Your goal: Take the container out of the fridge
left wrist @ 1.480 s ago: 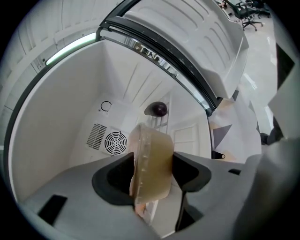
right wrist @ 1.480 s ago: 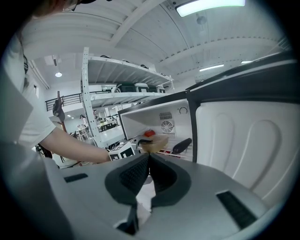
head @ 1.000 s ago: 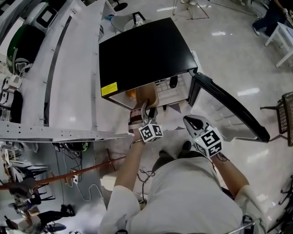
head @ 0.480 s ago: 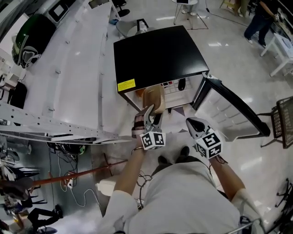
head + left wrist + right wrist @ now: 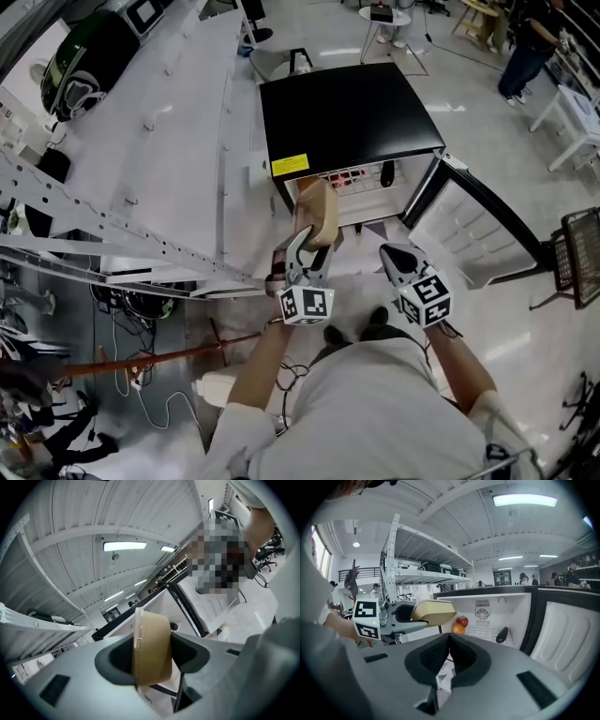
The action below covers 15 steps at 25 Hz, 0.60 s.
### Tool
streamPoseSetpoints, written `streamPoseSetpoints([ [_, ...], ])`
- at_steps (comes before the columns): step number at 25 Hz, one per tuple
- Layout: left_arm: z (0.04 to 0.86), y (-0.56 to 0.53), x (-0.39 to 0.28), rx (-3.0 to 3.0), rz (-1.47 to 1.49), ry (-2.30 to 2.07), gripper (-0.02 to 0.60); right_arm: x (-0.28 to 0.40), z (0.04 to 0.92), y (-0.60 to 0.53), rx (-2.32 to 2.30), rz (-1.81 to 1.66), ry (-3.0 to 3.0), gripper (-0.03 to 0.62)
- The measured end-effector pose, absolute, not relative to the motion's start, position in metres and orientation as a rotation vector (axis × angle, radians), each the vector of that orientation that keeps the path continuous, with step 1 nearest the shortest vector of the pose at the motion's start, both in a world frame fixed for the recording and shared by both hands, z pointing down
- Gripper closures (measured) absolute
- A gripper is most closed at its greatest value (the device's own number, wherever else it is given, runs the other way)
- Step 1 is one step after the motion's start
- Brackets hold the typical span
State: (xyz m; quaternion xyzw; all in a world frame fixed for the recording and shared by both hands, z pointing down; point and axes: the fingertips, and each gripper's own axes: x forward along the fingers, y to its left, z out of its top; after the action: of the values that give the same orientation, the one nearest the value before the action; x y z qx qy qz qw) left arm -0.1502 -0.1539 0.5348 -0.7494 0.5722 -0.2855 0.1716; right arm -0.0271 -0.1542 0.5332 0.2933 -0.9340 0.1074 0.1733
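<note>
A tan container (image 5: 317,214) with a clear lid hangs in front of the open black fridge (image 5: 347,117), outside its opening. My left gripper (image 5: 305,253) is shut on it, one jaw on each flat face. In the left gripper view the container (image 5: 151,648) stands on edge between the pads, lid to the left. The right gripper view shows the same container (image 5: 433,612) at the left, before the fridge's white inside. My right gripper (image 5: 401,261) hovers to the right of the left one, shut and empty; its pads (image 5: 440,656) meet.
The fridge door (image 5: 487,230) stands open to the right. On the fridge shelf lie a red apple (image 5: 462,621), an orange fruit (image 5: 458,629) and a dark object (image 5: 502,634). A white metal rack (image 5: 141,178) runs along the left. People stand at the far right.
My left gripper has drawn the container out of the fridge opening, toward me and upward, and rolled it onto its edge. My right gripper has drifted back too, staying shut.
</note>
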Motion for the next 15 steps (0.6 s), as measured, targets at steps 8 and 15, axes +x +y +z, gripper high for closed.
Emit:
streamPoseSetpoints([
  [8, 0.517, -0.125, -0.175, -2.204, -0.660, 1.711, 0.364, -0.027, 0.522, -0.147, 0.924, 0.269, -2.642, 0.588],
  [15, 0.493, -0.107, -0.189, -2.272, -0.479, 1.821, 0.364, -0.017, 0.506, -0.148, 0.980, 0.232, -2.654, 0.588],
])
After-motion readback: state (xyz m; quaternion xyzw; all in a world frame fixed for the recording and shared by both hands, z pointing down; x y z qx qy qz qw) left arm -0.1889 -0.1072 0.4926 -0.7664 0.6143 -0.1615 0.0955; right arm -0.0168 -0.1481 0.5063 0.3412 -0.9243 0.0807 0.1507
